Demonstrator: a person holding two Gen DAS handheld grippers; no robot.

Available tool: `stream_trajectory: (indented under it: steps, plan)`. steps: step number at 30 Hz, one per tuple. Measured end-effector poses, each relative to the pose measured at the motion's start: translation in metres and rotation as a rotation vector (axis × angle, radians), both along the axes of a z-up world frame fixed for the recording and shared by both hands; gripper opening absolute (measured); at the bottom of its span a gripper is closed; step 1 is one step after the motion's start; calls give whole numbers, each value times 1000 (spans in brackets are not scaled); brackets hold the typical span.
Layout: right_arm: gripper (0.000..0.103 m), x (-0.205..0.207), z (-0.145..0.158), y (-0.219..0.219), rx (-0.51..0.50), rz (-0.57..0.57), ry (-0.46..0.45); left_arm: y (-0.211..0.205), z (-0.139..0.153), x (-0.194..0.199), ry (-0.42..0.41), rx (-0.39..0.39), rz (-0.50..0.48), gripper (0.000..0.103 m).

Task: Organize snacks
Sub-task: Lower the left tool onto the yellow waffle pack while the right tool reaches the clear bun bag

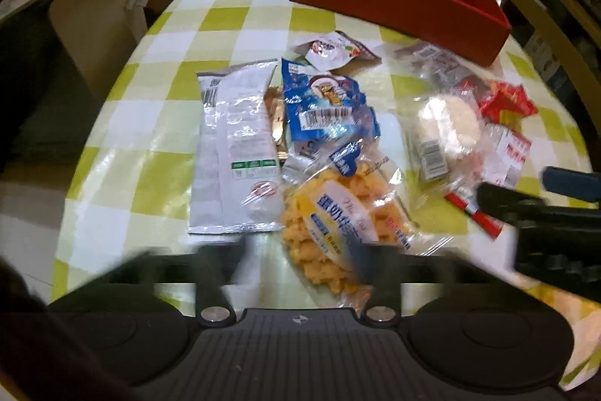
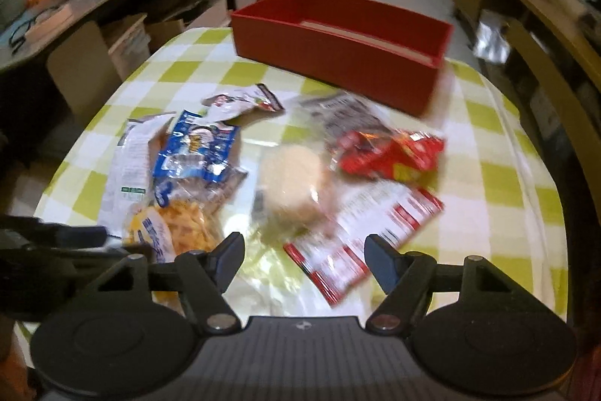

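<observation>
Several snack packets lie bunched in the middle of a green-and-white checked tabletop (image 1: 157, 36), with bare cloth showing on every side of the pile. An open red box (image 2: 338, 44) sits at the far edge, well apart from the nearest packets, a strip of open cloth between them. On the left of the pile a long silver-white packet (image 1: 236, 153) lies lengthwise, just beside a blue packet (image 1: 323, 104), which overlaps a clear bag of yellow puffs (image 1: 338, 213) at the near side. A small white sachet (image 1: 330, 51) lies beyond the blue one. On the right, a clear-wrapped round cake (image 2: 293, 179) touches a crumpled red packet (image 2: 390, 153) and a flat red-and-white packet (image 2: 360, 243) that reaches toward the near edge.

Both claws hover low over the near edge, pointing toward the box. The left claw (image 1: 300, 250) is blurred; its fingers look spread to either side of the yellow puff bag, gripping nothing. The right claw (image 2: 304, 258) stands wide, its blue-padded fingers (image 2: 379, 262) apart above the near corner of the red-and-white packet, holding nothing. It also shows at the right border of the left view, just beside that packet.
</observation>
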State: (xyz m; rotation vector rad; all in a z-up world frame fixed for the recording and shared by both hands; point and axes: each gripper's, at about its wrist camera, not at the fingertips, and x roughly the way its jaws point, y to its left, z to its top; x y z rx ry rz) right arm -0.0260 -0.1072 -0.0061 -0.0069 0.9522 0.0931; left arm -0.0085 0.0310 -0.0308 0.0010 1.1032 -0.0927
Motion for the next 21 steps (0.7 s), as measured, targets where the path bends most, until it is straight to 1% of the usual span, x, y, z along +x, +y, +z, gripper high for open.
stream_trajectory:
  steps: [1,2,5,8,11,14,17,21]
  plan:
    - [73,5,0,2,-4,9,-7,1,0,0,-2,5,24,83]
    - [74,10,-1,3,-1,17,-9,1,-1,1,3,-5,21,85]
    - [74,26,-9,10,-17,54,23,1,-3,3,31,-62,26,87]
    - [74,34,-20,16,-35,88,39,0,-6,5,40,-59,30,89]
    - [74,39,-30,23,-68,126,47,0,-11,5,48,-34,40,90]
    - [72,44,-40,24,-66,132,77,1,-15,6,60,-37,41,94]
    - [72,45,-45,27,-76,140,80,-2,-17,6,68,-29,33,97]
    - [76,48,-51,25,-64,126,108,-4,-21,6,86,-27,22,97]
